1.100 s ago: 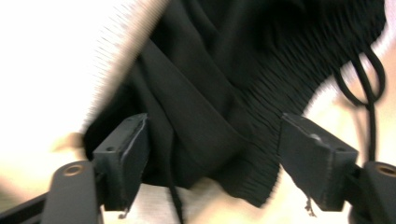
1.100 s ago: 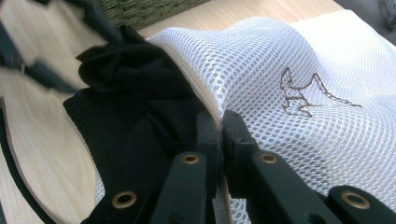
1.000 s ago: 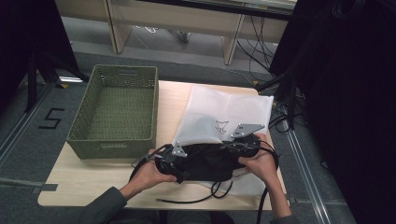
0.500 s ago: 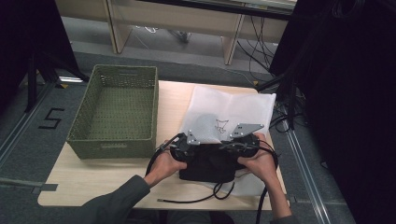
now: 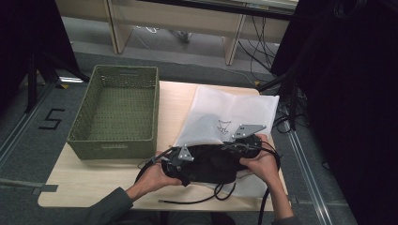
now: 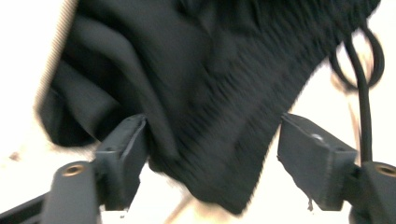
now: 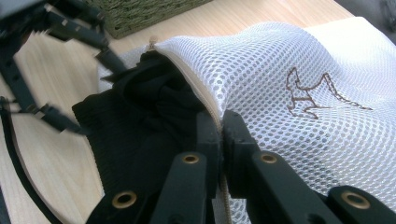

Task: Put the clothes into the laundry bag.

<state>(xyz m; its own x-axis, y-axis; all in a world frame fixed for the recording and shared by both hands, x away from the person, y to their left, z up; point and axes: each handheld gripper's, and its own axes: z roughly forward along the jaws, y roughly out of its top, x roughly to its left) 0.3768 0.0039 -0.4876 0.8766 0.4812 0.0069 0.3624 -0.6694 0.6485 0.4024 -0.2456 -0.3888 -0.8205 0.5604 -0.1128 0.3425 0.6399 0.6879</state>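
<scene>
At the near edge of the wooden surface (image 5: 112,180), a person works a black garment (image 5: 213,164) into a white mesh laundry bag (image 5: 230,115). The bag lies flat on the right half of the surface, with a small brown animal figure printed on it, and its zippered mouth faces the person. The garment sits bunched at that mouth, partly inside the bag and partly on the surface in front of it.

The right gripper (image 7: 220,128) has its fingers closed tight on the bag's zippered edge, and the mesh rises from the pinch like a raised lip above the dark cloth. In the high view this gripper (image 5: 244,140) sits at the right end of the garment, with the person's right hand (image 5: 258,161) wrapped around it.

The left gripper (image 6: 212,149) has its fingers standing wide apart. They have just been opening, after a brief closing, and a fold of the black garment hangs between them. The cloth lies against the left finger (image 6: 123,158) and stays clear of the right one, so nothing is clamped. In the high view the left gripper (image 5: 180,161) sits at the left end of the garment, held by the left hand (image 5: 157,176).

A green woven basket (image 5: 115,140) stands on the left part of the surface, just beside the bag. Black cables (image 5: 206,199) trail from the grippers over the near edge.
</scene>
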